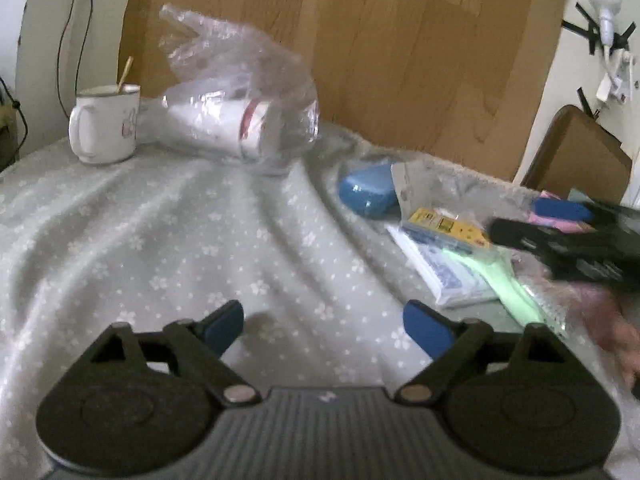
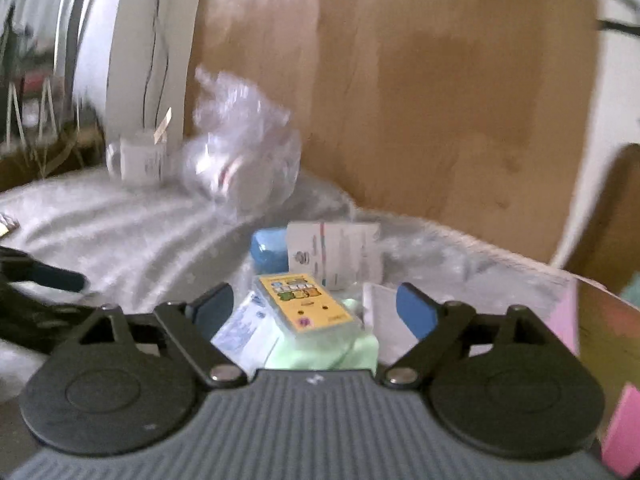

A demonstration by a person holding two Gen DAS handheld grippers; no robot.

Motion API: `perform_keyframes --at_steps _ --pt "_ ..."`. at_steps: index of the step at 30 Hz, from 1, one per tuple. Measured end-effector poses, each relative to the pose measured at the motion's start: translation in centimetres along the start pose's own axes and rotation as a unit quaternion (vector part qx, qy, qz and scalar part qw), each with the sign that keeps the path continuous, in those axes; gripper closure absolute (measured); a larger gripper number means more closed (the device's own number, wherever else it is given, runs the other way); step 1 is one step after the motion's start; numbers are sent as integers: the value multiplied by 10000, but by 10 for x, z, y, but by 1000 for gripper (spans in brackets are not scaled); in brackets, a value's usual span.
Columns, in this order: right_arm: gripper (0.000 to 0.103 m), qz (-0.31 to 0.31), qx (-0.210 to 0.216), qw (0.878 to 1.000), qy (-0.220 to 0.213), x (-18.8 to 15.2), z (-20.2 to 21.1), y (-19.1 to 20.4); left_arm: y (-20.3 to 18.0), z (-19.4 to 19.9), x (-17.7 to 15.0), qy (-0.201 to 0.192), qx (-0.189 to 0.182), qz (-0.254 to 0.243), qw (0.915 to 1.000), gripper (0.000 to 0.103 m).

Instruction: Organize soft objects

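A soft light-green cloth (image 2: 340, 352) lies on the grey flowered bedcover (image 1: 160, 240). On it rests a yellow card pack (image 2: 308, 304), with a blue-printed tissue pack (image 2: 244, 332) to its left. My right gripper (image 2: 316, 308) hangs open just over this pile, its blue pads on either side of the yellow pack and not pressing on it. My left gripper (image 1: 324, 324) is open above bare bedcover, with nothing between its fingers. The pile shows to its right, where the green cloth (image 1: 508, 280) lies under my blurred right gripper (image 1: 532, 220).
A clear plastic bag (image 1: 240, 92) holding white cups lies at the back beside a white mug (image 1: 106, 122). A blue case (image 1: 368, 192) and a white card package (image 2: 340, 256) lie behind the pile. A wooden board (image 1: 400, 40) stands behind. Pink items (image 2: 624, 428) sit at the right.
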State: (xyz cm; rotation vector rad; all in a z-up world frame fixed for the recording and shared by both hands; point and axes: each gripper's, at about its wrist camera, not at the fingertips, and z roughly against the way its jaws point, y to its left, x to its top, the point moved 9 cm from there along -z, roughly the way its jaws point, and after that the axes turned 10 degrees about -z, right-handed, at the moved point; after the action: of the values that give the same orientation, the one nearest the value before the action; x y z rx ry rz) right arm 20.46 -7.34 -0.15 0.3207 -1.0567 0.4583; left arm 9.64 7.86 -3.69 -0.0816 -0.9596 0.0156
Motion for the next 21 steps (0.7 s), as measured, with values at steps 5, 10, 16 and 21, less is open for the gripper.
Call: perform_keyframes --at_steps 5,10,16,21 --pt "14 242 -104 9962 835 -13 -46 0 -2 -3 0 -33 -154 20 9999 15" --pt "44 166 -137 9955 920 -21 -46 10 -1 0 -2 -75 -260 118 9996 15" --pt "89 595 -306 9971 350 -14 -15 42 6 4 -1 -206 -385 337 9985 14" --pt "89 719 -5 9959 554 -45 13 70 13 4 -2 -185 -492 624 9967 13"
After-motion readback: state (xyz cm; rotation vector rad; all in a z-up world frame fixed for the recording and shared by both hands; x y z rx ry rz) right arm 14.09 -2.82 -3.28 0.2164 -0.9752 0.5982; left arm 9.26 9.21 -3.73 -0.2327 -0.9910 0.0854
